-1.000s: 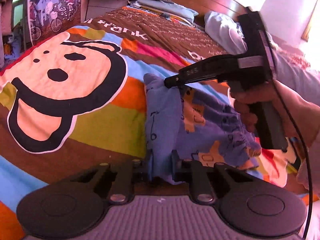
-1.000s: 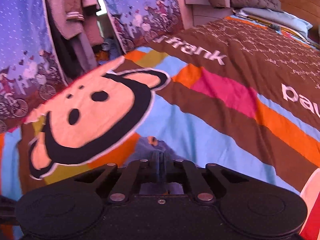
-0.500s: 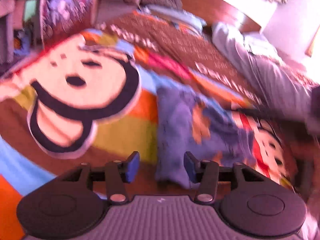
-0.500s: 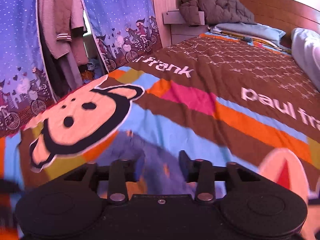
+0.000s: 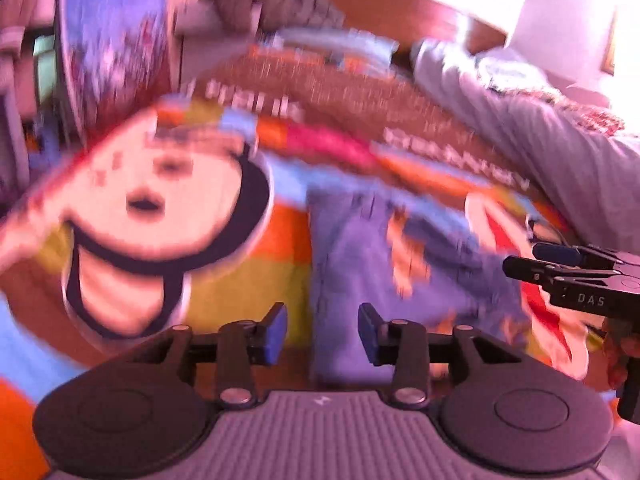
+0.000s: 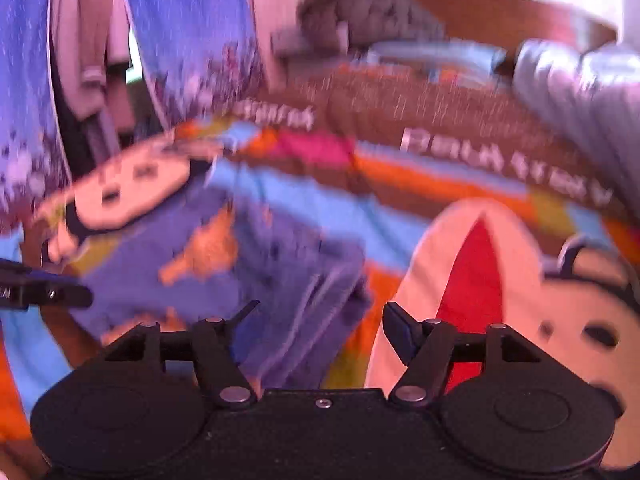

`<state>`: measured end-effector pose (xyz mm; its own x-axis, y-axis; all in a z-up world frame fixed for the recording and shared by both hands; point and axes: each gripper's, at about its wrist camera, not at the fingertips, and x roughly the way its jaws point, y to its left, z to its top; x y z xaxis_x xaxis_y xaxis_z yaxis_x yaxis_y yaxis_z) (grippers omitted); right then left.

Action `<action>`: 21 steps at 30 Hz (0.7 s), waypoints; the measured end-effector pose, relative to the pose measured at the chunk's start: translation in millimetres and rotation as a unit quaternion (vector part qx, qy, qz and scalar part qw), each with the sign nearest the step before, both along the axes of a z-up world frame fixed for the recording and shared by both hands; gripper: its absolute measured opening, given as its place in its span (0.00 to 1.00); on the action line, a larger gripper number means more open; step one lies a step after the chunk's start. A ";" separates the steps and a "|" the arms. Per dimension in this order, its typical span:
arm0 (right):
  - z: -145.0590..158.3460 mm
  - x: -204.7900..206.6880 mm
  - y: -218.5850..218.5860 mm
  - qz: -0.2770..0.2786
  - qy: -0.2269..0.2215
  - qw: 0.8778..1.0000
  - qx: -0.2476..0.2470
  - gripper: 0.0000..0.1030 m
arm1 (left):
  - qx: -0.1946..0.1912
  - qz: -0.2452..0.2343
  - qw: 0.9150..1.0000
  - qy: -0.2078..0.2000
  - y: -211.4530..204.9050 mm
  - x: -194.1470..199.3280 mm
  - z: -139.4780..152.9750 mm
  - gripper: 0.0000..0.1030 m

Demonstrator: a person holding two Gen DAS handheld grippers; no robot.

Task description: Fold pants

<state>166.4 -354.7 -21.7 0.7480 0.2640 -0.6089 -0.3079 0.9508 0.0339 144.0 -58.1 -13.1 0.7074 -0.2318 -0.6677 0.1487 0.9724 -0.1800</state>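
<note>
The blue pants point(image 5: 360, 248) with orange prints lie folded on the colourful bedspread, blurred by motion. They also show in the right wrist view point(image 6: 248, 256). My left gripper point(image 5: 322, 334) is open and empty, just short of the pants' near edge. My right gripper point(image 6: 318, 326) is open and empty above the pants' right edge. The right gripper shows at the right edge of the left wrist view point(image 5: 576, 276). The left gripper's tip shows at the left edge of the right wrist view point(image 6: 40, 290).
The bedspread point(image 5: 152, 208) has a big cartoon face and brown, orange and pink stripes. A grey pillow point(image 5: 560, 136) lies at the far right, a wooden headboard point(image 5: 392, 12) behind. A blue curtain point(image 6: 192, 32) and hanging clothes point(image 6: 92, 40) stand left of the bed.
Both grippers opened, let go of the pants and pulled back. The pants now lie flat on the bed. The right gripper swung to the right side of the pants.
</note>
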 end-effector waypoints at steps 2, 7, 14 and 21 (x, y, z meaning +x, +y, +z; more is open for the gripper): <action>4.6 9.8 10.5 0.005 -0.019 1.000 -0.010 0.76 | 0.018 -0.016 1.000 -0.014 -16.2 21.0 9.8 0.43; -14.3 50.5 39.7 0.016 -0.009 0.998 -0.065 0.75 | 0.071 -0.065 0.995 -0.020 -52.3 90.0 -3.8 0.44; -48.0 73.7 6.8 -0.043 0.031 0.997 -0.047 0.84 | 0.034 -0.038 0.997 0.049 -24.8 134.9 -39.9 0.72; -12.8 41.9 -0.2 -0.027 0.038 0.999 0.006 0.88 | -0.050 -0.019 0.996 0.070 17.1 77.6 -24.6 0.73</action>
<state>208.2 -354.9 -34.5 0.7138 0.2318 -0.6609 -0.2514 0.9655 0.0671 221.6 -41.0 -37.8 0.5983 -0.3271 -0.7315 0.1520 0.9426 -0.2972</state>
